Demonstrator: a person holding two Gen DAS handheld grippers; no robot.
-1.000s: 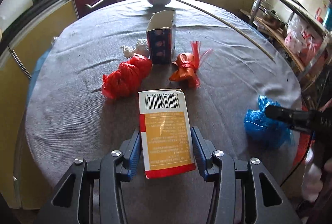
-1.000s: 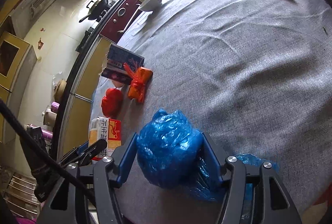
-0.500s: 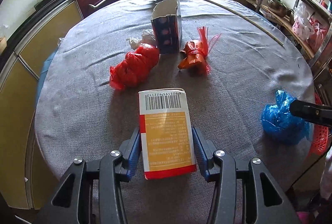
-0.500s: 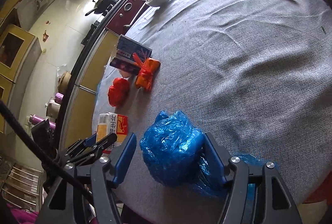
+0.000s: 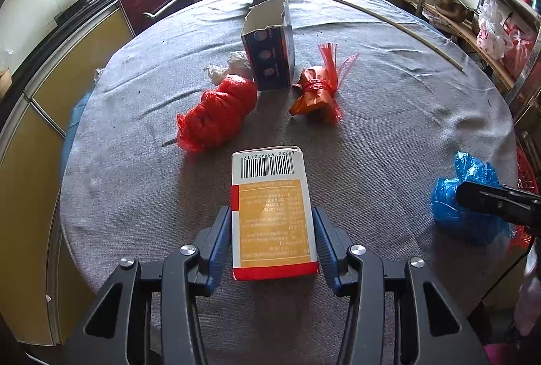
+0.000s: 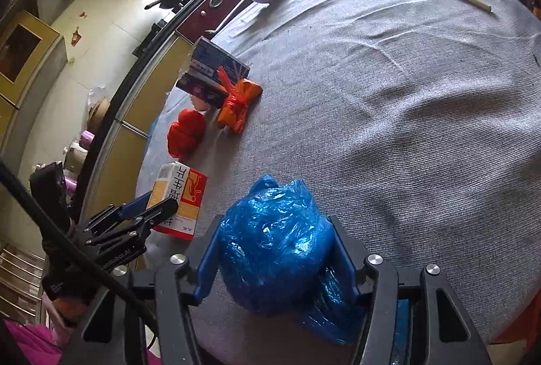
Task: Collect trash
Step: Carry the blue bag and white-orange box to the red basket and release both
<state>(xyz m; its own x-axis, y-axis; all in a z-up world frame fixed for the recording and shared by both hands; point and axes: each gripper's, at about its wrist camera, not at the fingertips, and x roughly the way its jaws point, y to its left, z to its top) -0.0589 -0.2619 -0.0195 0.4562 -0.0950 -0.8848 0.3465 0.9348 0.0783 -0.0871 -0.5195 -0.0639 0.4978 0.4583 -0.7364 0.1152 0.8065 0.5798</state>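
Left wrist view: left gripper pinches the carton, long axis pointing forward; right gripper clamps the blue bag over the worktop edge.

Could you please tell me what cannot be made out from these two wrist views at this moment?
- Left wrist view: the inside of the open dark box faces away from the camera.
- Left wrist view: the white crumpled scrap is partly hidden behind the red mesh bundle.
- Right wrist view: the blue bag covers its own underside, and the table beneath.
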